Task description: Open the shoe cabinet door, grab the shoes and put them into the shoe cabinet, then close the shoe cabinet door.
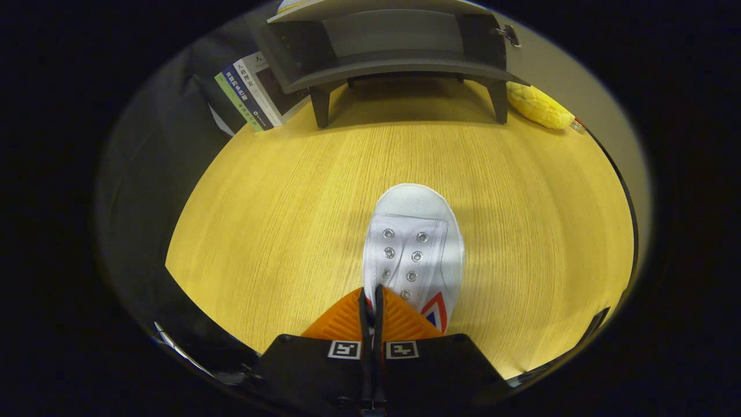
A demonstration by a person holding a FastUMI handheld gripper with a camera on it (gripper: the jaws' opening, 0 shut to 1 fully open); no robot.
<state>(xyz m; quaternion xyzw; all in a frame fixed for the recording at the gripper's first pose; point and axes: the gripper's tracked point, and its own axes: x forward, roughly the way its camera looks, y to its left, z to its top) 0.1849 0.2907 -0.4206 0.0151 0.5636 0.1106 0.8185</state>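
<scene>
Gripper [370, 301] fingers pinch shoe [414, 249] heel rim over table [278, 231]; cabinet [393, 52] beyond shoe, door open. Remaining: load shoe, shut door.

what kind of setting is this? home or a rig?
Likely a staged tabletop setup, not a real hallway: a small dark shoe cabinet stands on a wood-grain table, with books and a yellow plush toy beside it. The gripper is nearly closed on a white shoe.
</scene>
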